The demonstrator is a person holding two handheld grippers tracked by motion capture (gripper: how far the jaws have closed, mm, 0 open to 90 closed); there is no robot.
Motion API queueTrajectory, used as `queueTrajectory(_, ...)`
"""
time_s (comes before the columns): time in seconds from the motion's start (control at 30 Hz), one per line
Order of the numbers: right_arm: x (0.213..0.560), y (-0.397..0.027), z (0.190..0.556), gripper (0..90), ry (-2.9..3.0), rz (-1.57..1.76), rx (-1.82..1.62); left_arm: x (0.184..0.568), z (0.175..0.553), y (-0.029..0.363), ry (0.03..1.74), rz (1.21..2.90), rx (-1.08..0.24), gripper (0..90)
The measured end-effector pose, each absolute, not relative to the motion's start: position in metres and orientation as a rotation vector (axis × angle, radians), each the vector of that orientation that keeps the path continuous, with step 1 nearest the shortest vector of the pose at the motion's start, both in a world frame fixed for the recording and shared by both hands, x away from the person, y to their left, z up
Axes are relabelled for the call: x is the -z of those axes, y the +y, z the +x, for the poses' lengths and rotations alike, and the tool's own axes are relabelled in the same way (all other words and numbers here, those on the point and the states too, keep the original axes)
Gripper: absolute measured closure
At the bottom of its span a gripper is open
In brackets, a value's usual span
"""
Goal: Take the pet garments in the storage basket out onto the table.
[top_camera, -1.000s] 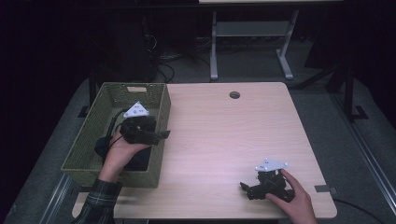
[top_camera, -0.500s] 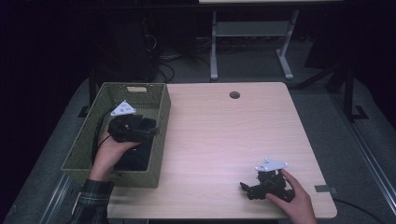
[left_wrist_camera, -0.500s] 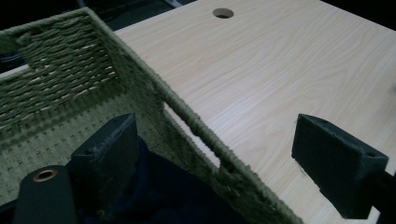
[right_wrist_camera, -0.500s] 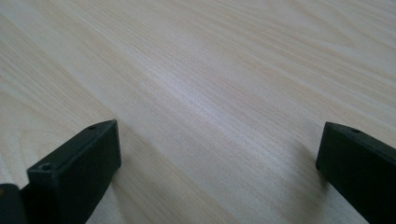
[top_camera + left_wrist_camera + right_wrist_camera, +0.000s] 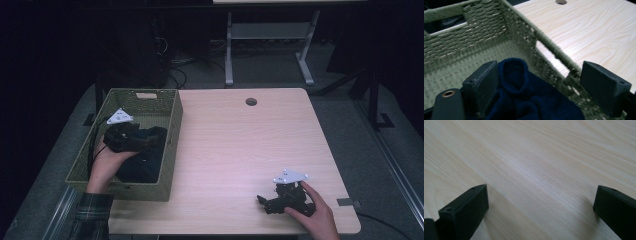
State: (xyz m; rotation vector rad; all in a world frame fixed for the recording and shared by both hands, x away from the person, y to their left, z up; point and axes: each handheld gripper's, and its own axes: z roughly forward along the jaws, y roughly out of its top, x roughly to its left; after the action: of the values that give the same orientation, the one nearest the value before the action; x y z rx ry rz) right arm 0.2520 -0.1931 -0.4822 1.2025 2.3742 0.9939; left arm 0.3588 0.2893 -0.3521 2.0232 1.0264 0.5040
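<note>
A green woven basket (image 5: 172,130) stands on the left part of the wooden table (image 5: 250,145). Inside it lies a dark blue cloth (image 5: 145,162), bunched up. My left gripper (image 5: 152,139) hovers inside the basket just over the cloth. In the left gripper view its jaws are spread wide, the left gripper (image 5: 544,82) straddling a raised fold of the cloth (image 5: 516,75) and the basket's wall (image 5: 549,42), holding nothing. My right gripper (image 5: 265,202) rests on the table near the front right edge. In the right gripper view the right gripper (image 5: 540,205) is open over bare wood.
A round cable hole (image 5: 251,101) sits near the table's far edge. Beyond the table a metal frame (image 5: 270,35) stands on the dark floor. A small grey patch (image 5: 347,202) lies at the front right corner.
My left gripper has moved leftward, away from the basket's right wall and farther over the cloth. The right gripper has stayed where it was.
</note>
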Motion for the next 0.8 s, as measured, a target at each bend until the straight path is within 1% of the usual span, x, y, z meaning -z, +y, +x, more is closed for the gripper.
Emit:
queueTrajectory(0.3,0.482,-0.193,0.252,0.0,2.374,1.203,-0.994,0.357,0.361,0.3,1.064,2.031,-0.51,14.5)
queueTrajectory(0.8,0.482,-0.193,0.252,0.0,2.374,1.203,-0.994,0.376,0.364,0.307,1.11,2.075,-0.468,14.4)
